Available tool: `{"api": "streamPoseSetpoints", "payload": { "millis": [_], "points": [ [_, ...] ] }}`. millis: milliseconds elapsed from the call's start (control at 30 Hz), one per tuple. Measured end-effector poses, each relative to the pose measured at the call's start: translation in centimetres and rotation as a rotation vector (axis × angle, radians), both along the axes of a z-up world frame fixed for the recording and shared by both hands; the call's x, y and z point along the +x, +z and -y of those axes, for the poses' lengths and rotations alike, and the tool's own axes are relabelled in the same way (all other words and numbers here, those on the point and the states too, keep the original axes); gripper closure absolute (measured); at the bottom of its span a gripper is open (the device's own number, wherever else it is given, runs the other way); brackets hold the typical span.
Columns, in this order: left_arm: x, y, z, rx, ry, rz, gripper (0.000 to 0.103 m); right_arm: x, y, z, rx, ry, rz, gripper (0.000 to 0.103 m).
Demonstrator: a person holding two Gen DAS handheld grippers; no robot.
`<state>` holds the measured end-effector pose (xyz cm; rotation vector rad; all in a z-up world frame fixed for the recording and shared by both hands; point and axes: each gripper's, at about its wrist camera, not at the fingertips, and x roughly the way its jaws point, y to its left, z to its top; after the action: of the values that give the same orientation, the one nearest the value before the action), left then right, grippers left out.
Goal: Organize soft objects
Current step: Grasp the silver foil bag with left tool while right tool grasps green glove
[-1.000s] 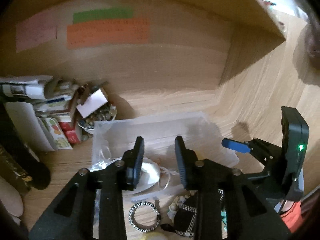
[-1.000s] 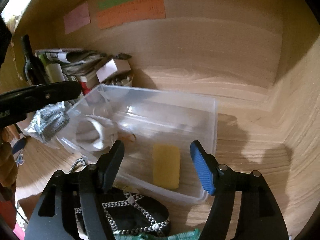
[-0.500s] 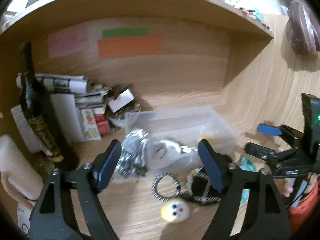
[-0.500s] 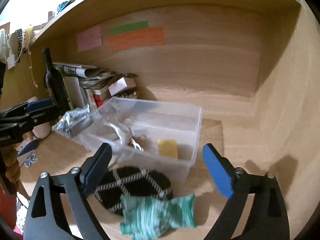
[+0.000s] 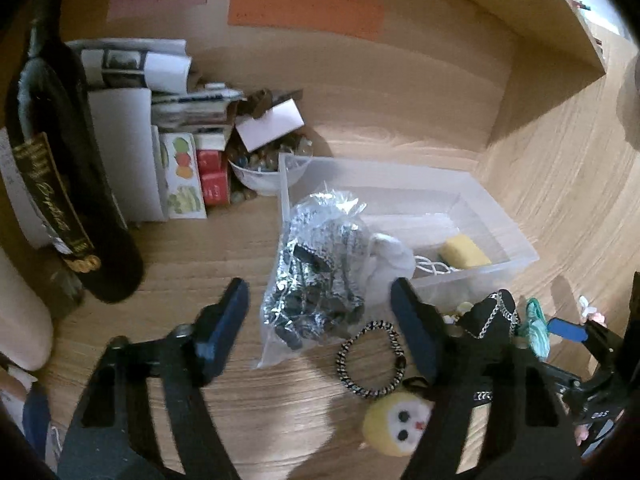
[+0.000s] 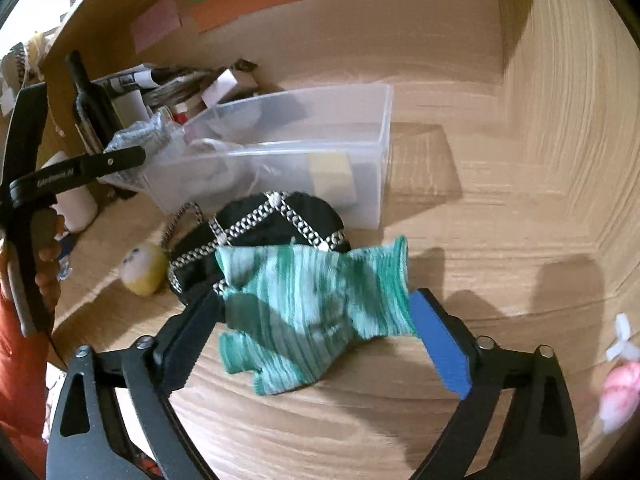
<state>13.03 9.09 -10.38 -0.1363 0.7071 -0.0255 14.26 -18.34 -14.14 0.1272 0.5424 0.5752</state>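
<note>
Gripper spacing: the left gripper [image 5: 320,316] has its jaws spread wide and grips nothing. Between and beyond its fingers a clear bag [image 5: 316,276] of silvery, dark items leans against the near corner of the plastic bin [image 5: 508,224], its lower end on the wooden desk [image 5: 200,248]. The bin holds a white soft item [image 5: 386,258] and a yellow sponge [image 5: 464,252]. In front of the bin lie a beaded ring [image 5: 370,360], a yellow plush ball [image 5: 396,426] with a face, and a black pouch [image 5: 494,316] with chain trim.

The right gripper [image 6: 316,320] also has its jaws spread wide. A green striped glove [image 6: 316,304] lies on the desk between its fingers; contact with either finger cannot be confirmed. The glove partly overlaps the black pouch, which sits just in front of the bin. A dark bottle [image 5: 68,168] and stacked papers [image 5: 136,80] stand to the left of the bin.
</note>
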Motion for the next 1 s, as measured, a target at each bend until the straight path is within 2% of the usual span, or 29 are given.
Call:
{"api": "streamPoseSetpoints", "payload": {
  "millis": [133, 200, 267, 300, 400, 467, 733, 867, 1000],
  "points": [
    [0.0, -0.1, 0.2, -0.008, -0.012, 0.001, 0.055, -0.1, -0.3, 0.5, 0.017, -0.007, -0.002, 0.034],
    [0.0, 0.0, 0.2, -0.002, -0.018, 0.005, 0.064, 0.0, -0.4, 0.9, 0.029, 0.0, -0.011, 0.058],
    [0.0, 0.0, 0.1, 0.004, -0.014, 0.008, 0.068, 0.2, -0.6, 1.2, 0.044, 0.005, -0.017, 0.069],
    [0.0, 0.0, 0.1, 0.008, -0.008, 0.009, 0.072, 0.2, -0.7, 1.3, 0.047, 0.002, -0.016, 0.081],
    [-0.2, 0.4, -0.2, 0.002, -0.004, 0.018, 0.08, 0.1, -0.7, 2.0, 0.064, -0.006, -0.013, 0.094],
    [-0.5, 1.0, -0.1, -0.001, -0.008, 0.034, 0.083, -0.2, -0.3, 2.3, 0.065, -0.019, 0.005, 0.095],
    [-0.1, 4.6, 2.1, 0.037, -0.062, 0.127, 0.083, -1.1, 1.8, 3.6, 0.07, -0.067, 0.098, 0.097],
    [1.7, 4.9, 3.3, 0.02, -0.102, 0.115, 0.083, -1.5, 3.1, 3.9, 0.092, -0.082, 0.141, 0.097],
    [4.2, 3.7, 4.5, -0.009, -0.149, 0.056, 0.083, -1.6, 4.2, 3.6, 0.065, -0.071, 0.172, 0.097]
  ]
}}
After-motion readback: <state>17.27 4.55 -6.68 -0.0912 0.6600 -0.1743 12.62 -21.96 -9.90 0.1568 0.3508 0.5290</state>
